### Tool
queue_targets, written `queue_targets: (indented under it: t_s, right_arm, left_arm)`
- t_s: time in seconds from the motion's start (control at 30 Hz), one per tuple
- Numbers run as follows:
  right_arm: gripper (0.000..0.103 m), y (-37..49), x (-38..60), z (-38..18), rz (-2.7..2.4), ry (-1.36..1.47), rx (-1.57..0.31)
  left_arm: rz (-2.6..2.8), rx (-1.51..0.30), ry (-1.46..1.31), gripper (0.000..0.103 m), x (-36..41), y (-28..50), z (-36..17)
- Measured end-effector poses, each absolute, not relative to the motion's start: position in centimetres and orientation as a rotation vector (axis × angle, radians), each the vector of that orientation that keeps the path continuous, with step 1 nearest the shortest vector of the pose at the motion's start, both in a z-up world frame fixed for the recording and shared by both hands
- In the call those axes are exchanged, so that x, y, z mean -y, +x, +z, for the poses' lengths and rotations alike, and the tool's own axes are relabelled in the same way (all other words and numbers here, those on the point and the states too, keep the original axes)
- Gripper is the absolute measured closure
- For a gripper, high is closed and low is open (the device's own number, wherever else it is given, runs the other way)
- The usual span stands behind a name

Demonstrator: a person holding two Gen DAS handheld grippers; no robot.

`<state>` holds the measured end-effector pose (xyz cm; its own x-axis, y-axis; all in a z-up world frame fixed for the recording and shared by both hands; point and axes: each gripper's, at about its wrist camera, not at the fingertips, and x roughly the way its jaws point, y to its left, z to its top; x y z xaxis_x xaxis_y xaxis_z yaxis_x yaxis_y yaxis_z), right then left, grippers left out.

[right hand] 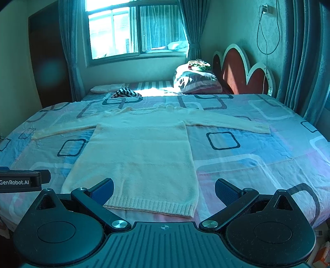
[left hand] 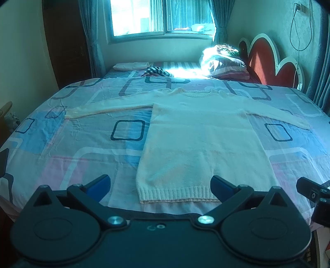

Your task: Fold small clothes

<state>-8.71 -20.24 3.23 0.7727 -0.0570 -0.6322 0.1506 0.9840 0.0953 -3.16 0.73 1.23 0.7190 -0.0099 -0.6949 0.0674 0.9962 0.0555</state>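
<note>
Bedroom, window point(left hand: 160, 16) at the far wall w/ curtains either side, sun falling on the far end of the bed point(left hand: 61, 148). The bed has a patterned sheet — blue, pink and white blocks w/ dark rounded squares. A red scalloped headboard point(left hand: 268, 61) stands at the right, w/ a heap of pillows point(left hand: 224, 64) just beside it. A striped cloth point(right hand: 125, 92) and a pale folded piece point(right hand: 107, 88) lie near the window end.

The sweater point(left hand: 198, 140) — pale, cream-ish — lies flat on the sheet, neck toward the window, both sleeves spread out to the sides, ribbed hem nearest the bed's near edge.

Left claw point(left hand: 160, 185) hangs over the hem w/ its blue pads wide apart, gripping nothing. Right claw point(right hand: 164, 190) is spread just as wide above the hem's right part, also empty. The two are side by side, near each other, apart from the fabric as far as I can see.
</note>
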Motion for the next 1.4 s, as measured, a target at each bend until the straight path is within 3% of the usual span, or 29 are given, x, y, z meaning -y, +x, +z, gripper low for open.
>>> queue_targets:
  t_s: [1.4]
  right_arm:
    - [0.000,-7.4,20.1,2.4,-0.143,0.157,-0.702]
  left_arm:
    - [-0.048,-0.790,0.089,0.001,-1.0,-2.2,0.2]
